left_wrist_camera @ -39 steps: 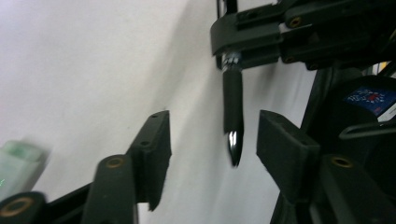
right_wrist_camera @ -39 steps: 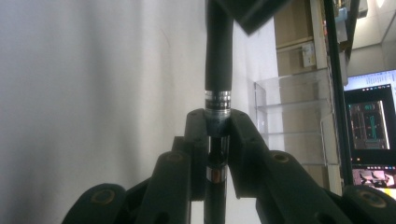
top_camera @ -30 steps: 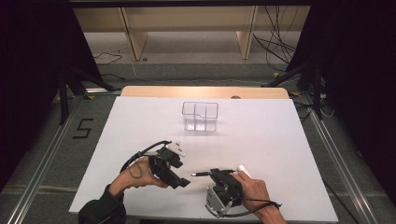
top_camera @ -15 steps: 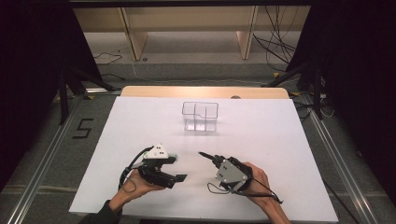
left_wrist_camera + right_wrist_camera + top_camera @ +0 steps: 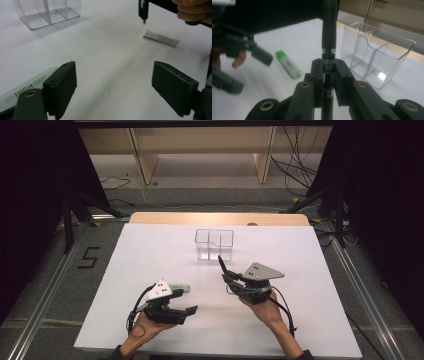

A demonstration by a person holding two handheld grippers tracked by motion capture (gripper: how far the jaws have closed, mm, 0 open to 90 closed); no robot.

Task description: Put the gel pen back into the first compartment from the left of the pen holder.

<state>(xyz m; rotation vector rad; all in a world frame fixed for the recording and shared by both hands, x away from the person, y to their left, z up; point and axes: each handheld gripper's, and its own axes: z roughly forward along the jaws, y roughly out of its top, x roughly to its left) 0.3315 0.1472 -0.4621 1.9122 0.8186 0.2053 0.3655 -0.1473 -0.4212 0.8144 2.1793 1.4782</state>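
The right hand-held gripper (image 5: 226, 271) is clamped on a black pen (image 5: 329, 45), its two pads pressed against the barrel just below a silver ring. In the high view the pen (image 5: 221, 263) sticks out from the jaws toward the far edge of the bench (image 5: 150, 250), its tip close to the near wall of a clear plastic organizer (image 5: 214, 243). That organizer stands upright near the middle of the far edge and is split into compartments by clear dividers; in the right gripper view it (image 5: 377, 57) sits just to the right of the pen.

The left hand-held gripper (image 5: 187, 311) is near the front edge of the bench, left of centre, with its jaws spread wide and nothing between them. A pale green highlighter (image 5: 179, 288) lies flat on the bench just beyond this gripper; in the left gripper view it (image 5: 27, 86) lies outside the left jaw, and whether it touches that jaw I cannot tell. In that view a small white cylinder with a printed label (image 5: 161, 37) lies on the bench just below the pen's tip (image 5: 143, 11).
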